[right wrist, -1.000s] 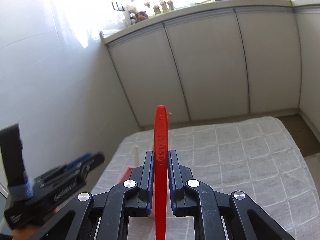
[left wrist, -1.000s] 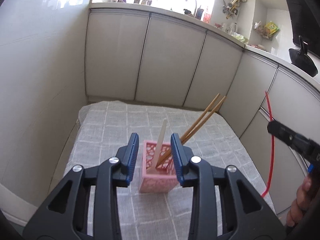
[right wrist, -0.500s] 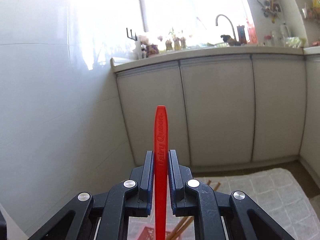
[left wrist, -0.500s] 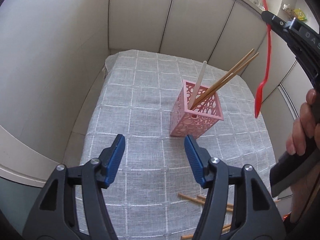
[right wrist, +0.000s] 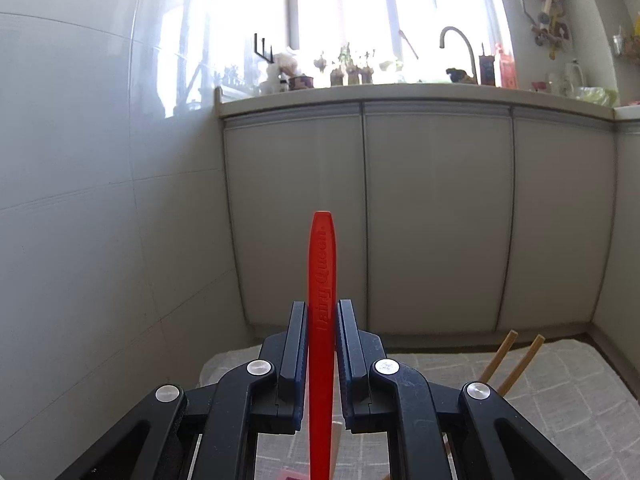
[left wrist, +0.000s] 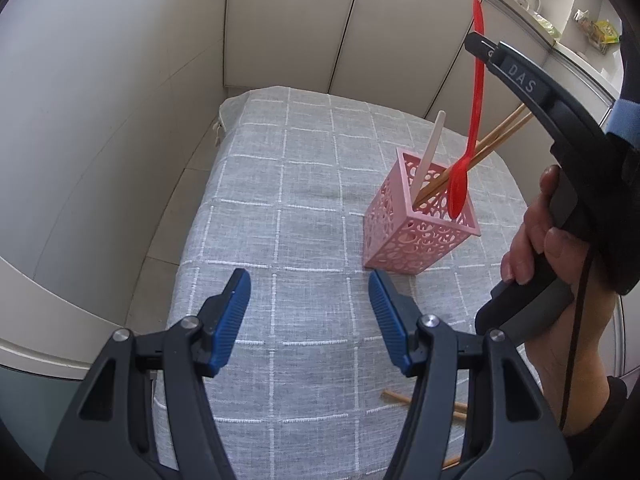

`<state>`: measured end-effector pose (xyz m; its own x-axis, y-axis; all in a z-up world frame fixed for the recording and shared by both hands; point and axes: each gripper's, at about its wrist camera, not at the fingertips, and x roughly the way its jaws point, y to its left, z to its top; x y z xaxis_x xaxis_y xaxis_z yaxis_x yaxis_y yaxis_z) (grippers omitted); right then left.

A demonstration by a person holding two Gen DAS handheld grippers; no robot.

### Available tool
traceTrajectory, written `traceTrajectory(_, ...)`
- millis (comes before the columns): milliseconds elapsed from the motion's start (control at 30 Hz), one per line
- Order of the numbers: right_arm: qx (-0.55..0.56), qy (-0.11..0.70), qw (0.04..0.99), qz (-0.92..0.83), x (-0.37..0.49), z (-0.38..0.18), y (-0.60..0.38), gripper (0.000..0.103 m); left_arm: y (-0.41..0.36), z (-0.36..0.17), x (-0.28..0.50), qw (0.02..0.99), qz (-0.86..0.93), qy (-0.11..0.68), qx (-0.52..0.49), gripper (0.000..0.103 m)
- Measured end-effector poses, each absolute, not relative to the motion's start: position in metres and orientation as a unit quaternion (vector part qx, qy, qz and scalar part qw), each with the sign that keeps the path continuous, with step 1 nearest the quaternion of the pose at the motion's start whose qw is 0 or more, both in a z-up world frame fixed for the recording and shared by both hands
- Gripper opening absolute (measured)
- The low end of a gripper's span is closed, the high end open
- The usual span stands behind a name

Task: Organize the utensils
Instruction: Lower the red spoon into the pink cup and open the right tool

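Note:
A pink cut-out holder (left wrist: pixel 412 236) stands on the grey checked cloth (left wrist: pixel 304 208), with a white utensil (left wrist: pixel 430 152) and two wooden chopsticks (left wrist: pixel 500 132) leaning in it. My right gripper (right wrist: pixel 322 312) is shut on a red spoon (right wrist: pixel 322 280), handle end upward. In the left wrist view the red spoon (left wrist: pixel 472 120) hangs upright with its bowl over the holder's opening; the right gripper (left wrist: pixel 478 42) grips it near the top. My left gripper (left wrist: pixel 308 284) stands open and empty above the cloth, short of the holder.
Loose wooden chopsticks (left wrist: pixel 400 398) lie on the cloth near the front, partly behind my left gripper. White cabinet doors (right wrist: pixel 436 216) and a tiled wall (left wrist: pixel 100 100) close in the table. A person's hand (left wrist: pixel 536 232) holds the right gripper's handle.
The left gripper opened, let go of the pink holder and drew back from it. The right gripper carried the red spoon over to above the holder.

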<state>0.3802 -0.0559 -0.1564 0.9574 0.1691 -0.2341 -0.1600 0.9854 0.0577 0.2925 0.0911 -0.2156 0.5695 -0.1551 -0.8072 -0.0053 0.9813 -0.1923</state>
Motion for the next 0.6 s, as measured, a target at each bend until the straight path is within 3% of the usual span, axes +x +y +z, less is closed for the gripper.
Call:
traceTrajectory(467,0.009,0.131,0.990,0.057,0.388,-0.178,-0.059,0.013,0.084,-0.214,0.293,0.881,-0.056,0.461,-0.089,0.062)
traceTrajectory(500,0.013,0.132,0.989,0.058,0.388,-0.178,-0.060,0.015,0.084,-0.215,0.293,0.881,-0.056,0.462,-0.089,0.062)
traceTrajectory(600,0.028,0.137,0.988,0.062,0.386,-0.178,-0.065,0.035,0.084,-0.216,0.295,0.879,-0.055,0.464,-0.090,0.062)
